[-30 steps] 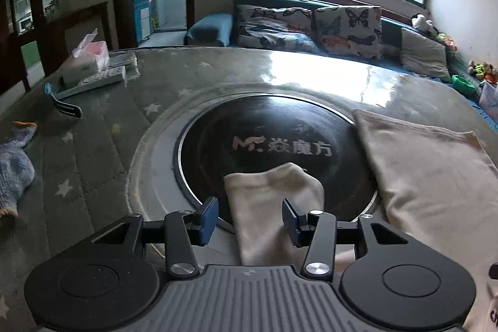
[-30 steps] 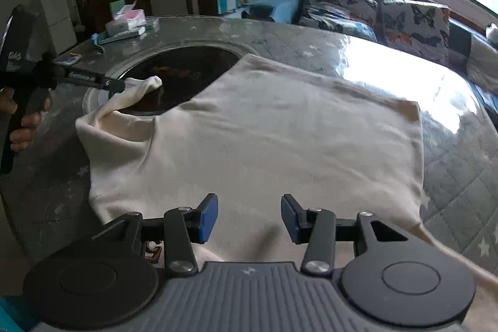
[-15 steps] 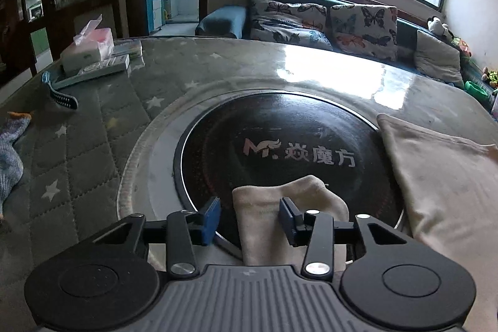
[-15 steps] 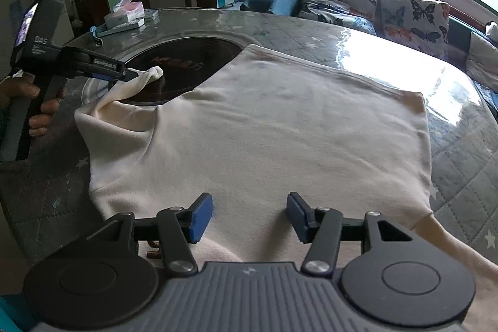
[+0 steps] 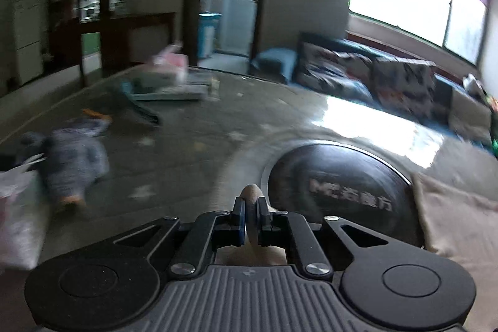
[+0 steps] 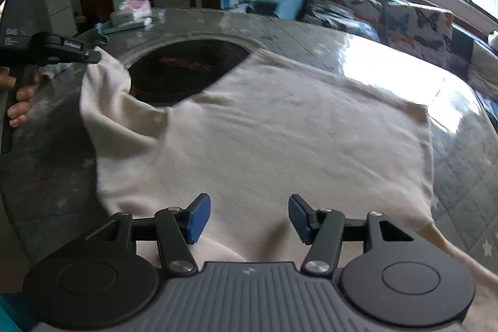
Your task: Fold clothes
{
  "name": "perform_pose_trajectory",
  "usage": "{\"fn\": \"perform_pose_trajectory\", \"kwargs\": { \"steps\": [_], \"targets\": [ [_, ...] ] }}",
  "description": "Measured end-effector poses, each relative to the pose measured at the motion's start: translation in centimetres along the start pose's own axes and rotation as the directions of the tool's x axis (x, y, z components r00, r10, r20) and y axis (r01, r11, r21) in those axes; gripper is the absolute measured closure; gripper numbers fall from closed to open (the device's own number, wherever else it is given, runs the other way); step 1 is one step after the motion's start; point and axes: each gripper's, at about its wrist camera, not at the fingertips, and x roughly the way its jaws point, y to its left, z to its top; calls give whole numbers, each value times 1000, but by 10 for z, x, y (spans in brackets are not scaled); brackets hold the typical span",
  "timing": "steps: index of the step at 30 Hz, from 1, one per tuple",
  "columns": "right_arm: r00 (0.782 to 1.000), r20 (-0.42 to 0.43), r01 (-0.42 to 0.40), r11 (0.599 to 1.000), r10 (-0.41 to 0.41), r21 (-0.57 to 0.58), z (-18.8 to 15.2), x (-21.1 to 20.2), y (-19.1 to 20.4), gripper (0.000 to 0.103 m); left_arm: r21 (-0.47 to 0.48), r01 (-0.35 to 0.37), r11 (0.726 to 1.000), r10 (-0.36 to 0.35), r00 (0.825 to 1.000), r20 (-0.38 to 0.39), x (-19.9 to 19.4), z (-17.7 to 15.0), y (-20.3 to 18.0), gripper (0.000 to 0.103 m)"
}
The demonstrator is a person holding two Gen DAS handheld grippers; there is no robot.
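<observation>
- Cream garment (image 6: 280,145): one, spread flat on the round table (image 6: 460,164), its sleeve (image 6: 107,89) raised off the surface at the left.
- Left gripper (image 5: 251,212): jaws clenched on the sleeve end.
- Right gripper (image 6: 249,215): jaws spread, holding nothing, poised over the garment's near edge.
- Step in hand, as judged: a sleeve fold; the next move calls for carrying the sleeve across the body panel.
- Count: two grippers; one blue-grey knit item (image 5: 74,157) lies well apart.
</observation>
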Motion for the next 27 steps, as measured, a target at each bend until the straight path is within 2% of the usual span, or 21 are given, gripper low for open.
{"fn": "perform_pose_trajectory", "kwargs": {
  "steps": [7,11,13,16,18,21,27],
  "targets": [
    [998,20,-55,994,58,-90,16,14,35,46,-102,71,992,-65,996,60,-18,-5,20,95],
    [997,-10,-72,986,71,-153,13,24,54,46,-104,112,988,-104,991,78,-26,2,14,95],
    [998,-1,-65,988,66,-139,12,19,50,46,-100,148,984,-138,985,100,-35,8,8,95],
    [998,15,-54,992,56,-111,12,11,41,46,-80,229,970,-218,967,133,-54,20,-9,95],
    [998,26,-46,995,49,-92,12,5,36,46,-39,286,957,-278,949,146,-69,26,-29,95],
    [998,42,-35,997,38,-64,12,-3,27,46,30,379,925,-379,912,157,-91,28,-63,95],
    [997,66,29,999,-32,45,0,-23,-10,46,139,549,824,-564,820,99,-120,12,-137,95]
  ]
}}
